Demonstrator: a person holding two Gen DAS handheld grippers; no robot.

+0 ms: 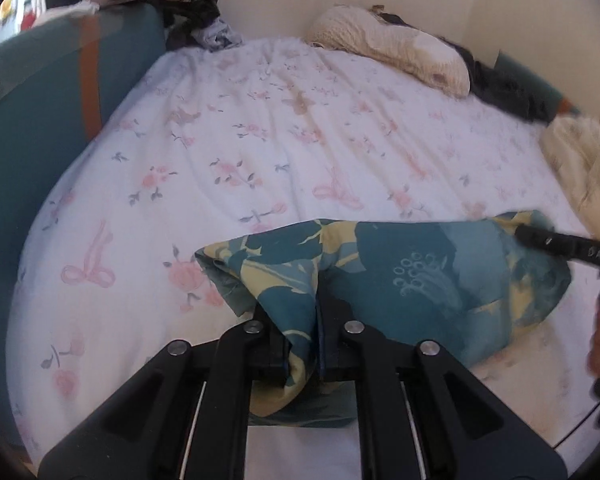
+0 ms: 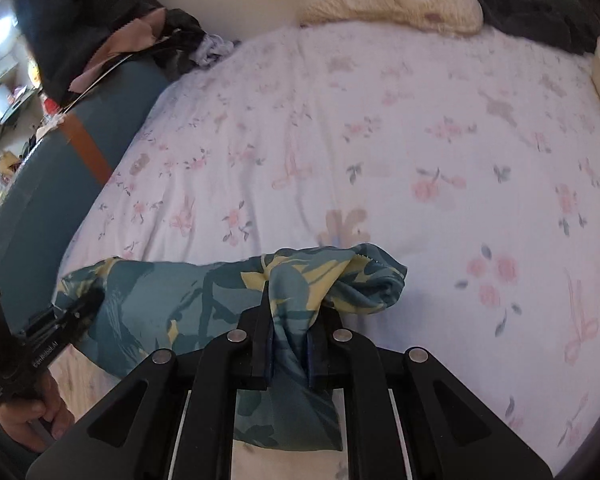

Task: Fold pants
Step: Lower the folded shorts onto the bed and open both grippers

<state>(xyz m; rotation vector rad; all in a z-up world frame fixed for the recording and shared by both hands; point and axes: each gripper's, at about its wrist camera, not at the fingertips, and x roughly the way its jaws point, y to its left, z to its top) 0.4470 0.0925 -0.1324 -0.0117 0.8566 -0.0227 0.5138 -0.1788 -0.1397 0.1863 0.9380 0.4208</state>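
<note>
Two wrist views, low and close over the bed's near edge

The pants [image 1: 400, 276] [image 2: 204, 304] and bed [image 1: 260, 152] [image 2: 420, 140] are shared; each view is aimed toward the far wall-side edge, from opposite ends.

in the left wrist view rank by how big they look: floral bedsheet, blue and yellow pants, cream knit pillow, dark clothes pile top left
1. floral bedsheet
2. blue and yellow pants, nearest the camera, so enlarged
3. cream knit pillow
4. dark clothes pile; close to the pillow, ranking unsure
</note>
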